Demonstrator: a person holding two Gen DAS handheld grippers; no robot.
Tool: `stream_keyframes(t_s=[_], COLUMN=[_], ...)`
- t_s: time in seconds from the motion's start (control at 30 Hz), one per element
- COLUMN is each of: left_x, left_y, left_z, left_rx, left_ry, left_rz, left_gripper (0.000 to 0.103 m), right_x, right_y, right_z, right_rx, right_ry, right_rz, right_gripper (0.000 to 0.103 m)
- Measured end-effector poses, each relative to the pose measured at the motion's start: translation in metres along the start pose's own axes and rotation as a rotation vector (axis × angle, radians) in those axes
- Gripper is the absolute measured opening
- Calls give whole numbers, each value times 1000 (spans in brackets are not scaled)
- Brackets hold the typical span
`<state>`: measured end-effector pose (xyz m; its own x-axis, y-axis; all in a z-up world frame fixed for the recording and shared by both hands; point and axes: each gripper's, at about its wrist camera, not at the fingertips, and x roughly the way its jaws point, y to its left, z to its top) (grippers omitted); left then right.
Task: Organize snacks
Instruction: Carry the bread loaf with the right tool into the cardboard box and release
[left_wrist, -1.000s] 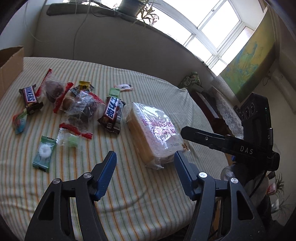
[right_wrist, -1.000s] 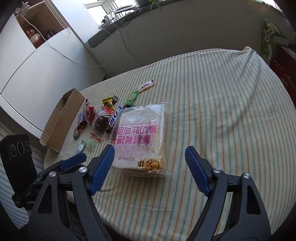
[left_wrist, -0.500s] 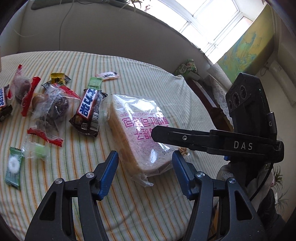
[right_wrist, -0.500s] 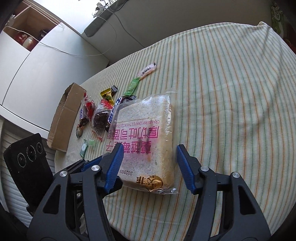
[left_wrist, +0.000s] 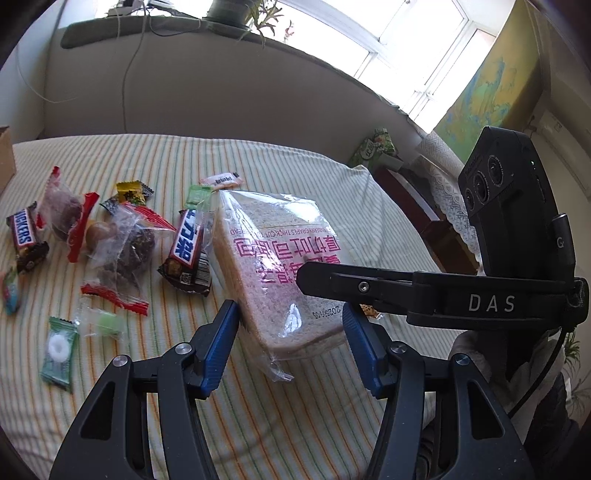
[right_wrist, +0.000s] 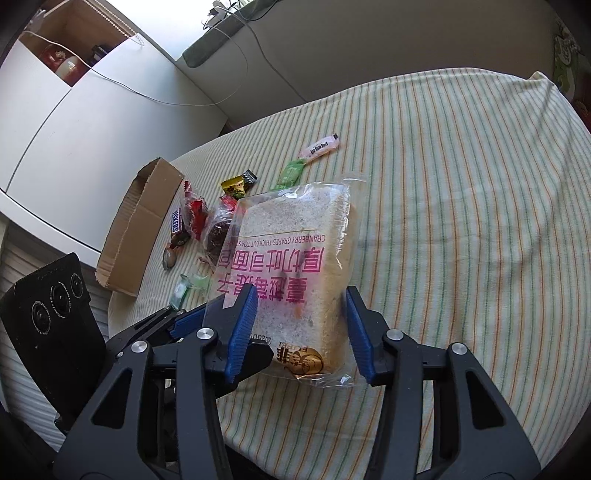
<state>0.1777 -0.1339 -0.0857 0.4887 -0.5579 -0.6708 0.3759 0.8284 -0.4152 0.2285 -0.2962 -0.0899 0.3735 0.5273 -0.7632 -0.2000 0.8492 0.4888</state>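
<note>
A clear bag of sliced toast bread with pink lettering lies on the striped tablecloth; it also shows in the right wrist view. My left gripper has its blue pads on either side of the bag's near corner, close to its sides. My right gripper grips the bag's near end, which looks tilted up off the cloth. Small snacks lie to the left: two Snickers bars, wrapped cakes, a mint, candies.
An open cardboard box stands at the table's left edge. The striped tablecloth covers the table. White cabinets stand behind the box. The table's near edge runs close below both grippers.
Both grippers moved in on the bread bag and narrowed around its near end. The right gripper closed onto the bag, and its near end appears raised.
</note>
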Motion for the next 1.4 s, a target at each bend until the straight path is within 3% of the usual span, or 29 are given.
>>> stream_keyframes(t_s=[0.3, 0.63, 1.07, 1.4], left_x=[-49, -103, -140, -160], left_y=[30, 88, 166, 215], left_z=[14, 32, 49, 37], left_rx=[-5, -40, -161, -242], left_ry=[-119, -250, -355, -377], left_rz=[73, 172, 269, 337], left_gripper=[58, 58, 57, 57], right_x=[6, 38, 99, 141], right_y=[54, 140, 235, 280], right_z=[25, 66, 99, 101], right_rx=[-94, -210, -318, -383], right_ry=[-21, -33, 20, 85], right_rz=[42, 101, 187, 222], right_gripper=[50, 50, 50, 50])
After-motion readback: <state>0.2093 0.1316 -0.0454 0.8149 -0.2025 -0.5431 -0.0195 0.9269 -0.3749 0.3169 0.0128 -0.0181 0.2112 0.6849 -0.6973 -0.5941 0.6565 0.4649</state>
